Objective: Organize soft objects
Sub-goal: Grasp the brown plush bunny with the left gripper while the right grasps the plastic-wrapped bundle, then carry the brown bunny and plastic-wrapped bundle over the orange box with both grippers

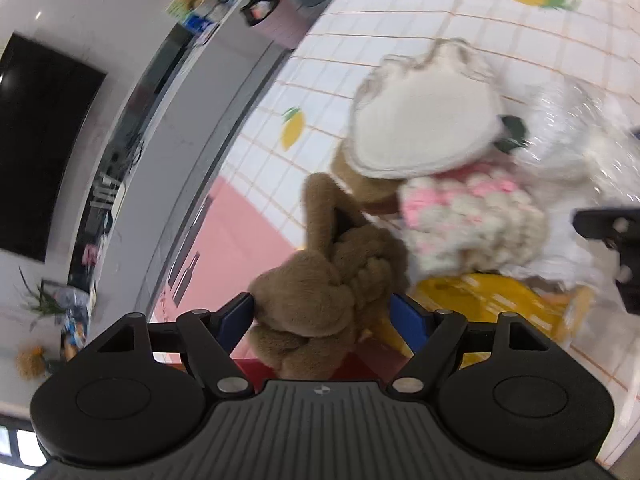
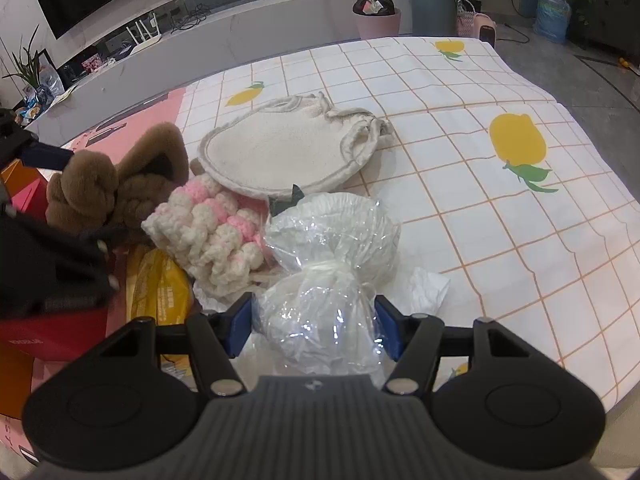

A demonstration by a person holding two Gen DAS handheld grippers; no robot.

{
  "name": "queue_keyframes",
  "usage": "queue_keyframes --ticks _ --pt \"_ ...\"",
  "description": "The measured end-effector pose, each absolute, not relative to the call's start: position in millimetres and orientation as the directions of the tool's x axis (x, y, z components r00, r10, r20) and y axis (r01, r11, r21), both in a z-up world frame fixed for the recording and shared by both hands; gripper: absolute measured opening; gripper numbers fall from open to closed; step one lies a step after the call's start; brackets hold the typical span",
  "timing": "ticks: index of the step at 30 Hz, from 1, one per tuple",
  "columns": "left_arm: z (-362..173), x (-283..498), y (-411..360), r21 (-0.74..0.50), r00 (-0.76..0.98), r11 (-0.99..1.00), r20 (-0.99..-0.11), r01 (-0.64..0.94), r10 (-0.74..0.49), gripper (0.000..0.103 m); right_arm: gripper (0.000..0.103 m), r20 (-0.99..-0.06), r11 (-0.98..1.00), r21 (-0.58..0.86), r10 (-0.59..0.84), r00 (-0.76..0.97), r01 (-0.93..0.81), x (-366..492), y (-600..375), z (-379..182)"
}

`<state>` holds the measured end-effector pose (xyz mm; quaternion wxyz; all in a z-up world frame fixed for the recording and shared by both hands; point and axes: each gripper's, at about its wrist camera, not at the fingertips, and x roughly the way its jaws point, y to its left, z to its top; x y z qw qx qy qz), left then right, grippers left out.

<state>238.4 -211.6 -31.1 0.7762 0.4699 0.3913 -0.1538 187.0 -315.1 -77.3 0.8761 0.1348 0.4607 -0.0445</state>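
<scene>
Between the blue pads of the left gripper (image 1: 326, 320), in the left wrist view, sits one brown knotted plush toy (image 1: 332, 280); the jaws stand wide around it, and whether the pads actually press it I cannot tell. Just right of the toy lies one pink-and-white chunky knitted piece (image 1: 476, 220), and beyond that, farther off, one cream towelling bib with a grey edge (image 1: 424, 120). All rest on the white checked cloth with lemon prints (image 1: 540, 40). One yellow packet (image 1: 500, 304) shows near the knit.

From the right wrist view, the right gripper (image 2: 314, 326) stands partly closed around one clear crinkled plastic bag holding something white (image 2: 320, 280), pads at its sides; a firm hold is not certain. One red box (image 2: 60, 328) sits at the near left, beneath the left gripper.

By my judgement the sorting is barely begun: four soft things remain heaped together and none visibly put away.
</scene>
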Motion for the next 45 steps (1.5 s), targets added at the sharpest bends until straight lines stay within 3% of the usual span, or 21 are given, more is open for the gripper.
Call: queue_keyframes --ticks 4,12,15,17,19,22,29,36,42,45 --pt "-6.9 245.1 -202.4 0.510 0.600 0.548 -0.800 0.663 0.017 0.088 0.063 -0.831 0.954 0.192 0.032 0.556 0.232 187.9 -317.9 -79.8" --pt "-17.0 263.3 -198.3 0.511 0.599 0.579 -0.800 0.635 0.050 0.091 0.064 -0.838 0.956 0.182 0.029 0.545 0.229 188.3 -316.6 -81.2" --pt "-27.0 269.8 -199.0 0.454 0.533 0.600 -0.844 0.659 0.053 0.091 0.065 -0.842 0.957 0.176 0.026 0.539 0.229 189.5 -315.9 -82.9" --pt "-39.6 272.8 -201.1 0.457 0.506 0.599 -0.857 0.658 0.097 0.087 0.066 -0.837 0.957 0.181 0.028 0.546 0.228 189.1 -315.4 -83.1" --pt "-49.3 273.8 -201.9 0.435 0.472 0.596 -0.875 0.675 0.104 0.073 0.066 -0.834 0.954 0.188 0.030 0.551 0.233 189.0 -316.5 -83.3" --pt "-55.5 272.8 -201.9 0.431 0.474 0.610 -0.875 0.665 0.102 0.060 0.063 -0.831 0.952 0.192 0.028 0.556 0.238 188.7 -318.4 -82.8" --pt "-35.5 254.7 -197.2 0.448 0.517 0.596 -0.854 0.666 0.063 0.056 0.059 -0.820 0.943 0.215 0.034 0.571 0.253 185.8 -323.5 -80.5" --pt "9.4 230.1 -193.3 0.455 0.562 0.609 -0.827 0.650 0.019 0.055 0.058 -0.769 0.891 0.354 0.104 0.631 0.284 161.9 -343.6 -63.6" --pt "29.2 207.5 -197.3 0.472 0.577 0.614 -0.816 0.633 0.032 0.055 0.057 -0.657 0.798 0.554 0.246 0.713 0.236 135.0 -367.1 -47.1" --pt "39.1 200.5 -194.3 0.488 0.579 0.609 -0.813 0.625 0.058 0.055 0.057 -0.613 0.772 0.594 0.250 0.750 0.228 123.6 -371.2 -39.4"
